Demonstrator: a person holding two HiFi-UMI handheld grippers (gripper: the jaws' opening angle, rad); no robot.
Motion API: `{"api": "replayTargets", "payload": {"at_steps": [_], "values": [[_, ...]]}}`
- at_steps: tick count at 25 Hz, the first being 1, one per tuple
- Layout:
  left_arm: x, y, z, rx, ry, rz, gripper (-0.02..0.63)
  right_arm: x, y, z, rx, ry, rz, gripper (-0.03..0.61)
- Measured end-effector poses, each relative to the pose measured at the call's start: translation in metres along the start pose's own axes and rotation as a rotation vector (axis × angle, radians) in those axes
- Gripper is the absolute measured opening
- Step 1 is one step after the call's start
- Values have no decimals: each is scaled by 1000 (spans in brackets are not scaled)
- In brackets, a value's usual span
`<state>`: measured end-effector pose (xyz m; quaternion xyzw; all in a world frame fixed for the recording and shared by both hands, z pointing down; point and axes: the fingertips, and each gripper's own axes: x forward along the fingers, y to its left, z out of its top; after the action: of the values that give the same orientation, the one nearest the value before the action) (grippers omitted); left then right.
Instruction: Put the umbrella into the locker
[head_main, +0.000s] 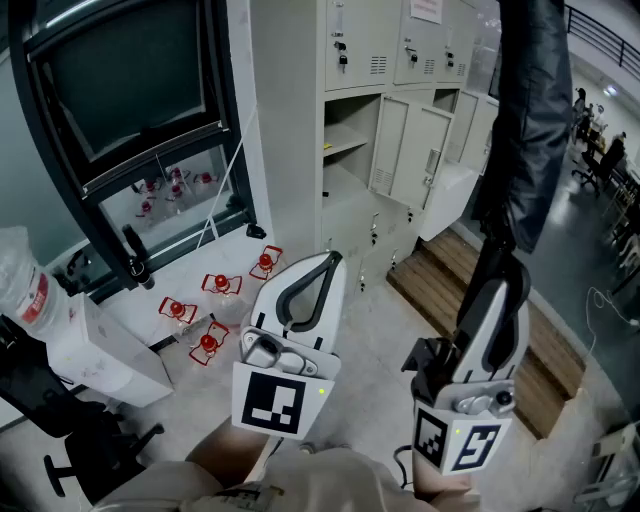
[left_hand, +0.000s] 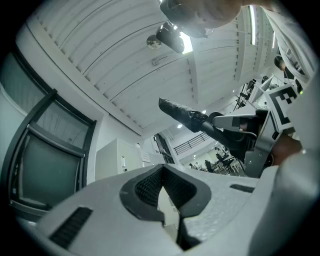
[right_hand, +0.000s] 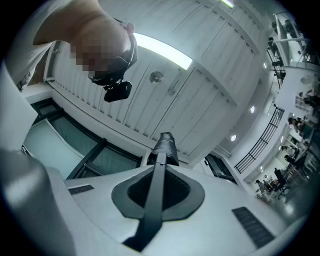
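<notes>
The right tongs (head_main: 497, 290) are clenched on the lower end of a black folded fabric umbrella (head_main: 525, 120). The umbrella sticks steeply upward, out in the open and to the right of the bank of pale grey metal lockers (head_main: 400, 60). Some of the locker doors stand open, and one bay shows a shelf. The left tongs (head_main: 328, 262) are pressed together with nothing between them, beside the right pair.

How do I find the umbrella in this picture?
Look at the tall grey lockers. Just right of them, a long black furled umbrella rises from the right gripper. The left gripper beside it holds nothing.
</notes>
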<state>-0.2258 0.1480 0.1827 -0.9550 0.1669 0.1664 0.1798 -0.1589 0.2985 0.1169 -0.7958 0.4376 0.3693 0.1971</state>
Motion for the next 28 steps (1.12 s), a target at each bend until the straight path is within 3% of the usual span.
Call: {"api": "replayTargets", "payload": {"at_steps": [9, 14, 21, 25, 28], "values": [[0, -14, -10, 81, 31, 18, 8, -4, -11, -6, 11, 2, -37, 14], [17, -23, -12, 73, 40, 16, 8, 0, -31, -18, 30, 45, -38, 14], [30, -44, -14, 127, 62, -2, 8, -1, -49, -26, 37, 79, -1, 14], [37, -56, -11, 84, 37, 9, 8, -5, -62, -26, 62, 92, 27, 14], [39, -66, -11, 98, 42, 21, 8, -9, -72, -26, 68, 112, 58, 14]]}}
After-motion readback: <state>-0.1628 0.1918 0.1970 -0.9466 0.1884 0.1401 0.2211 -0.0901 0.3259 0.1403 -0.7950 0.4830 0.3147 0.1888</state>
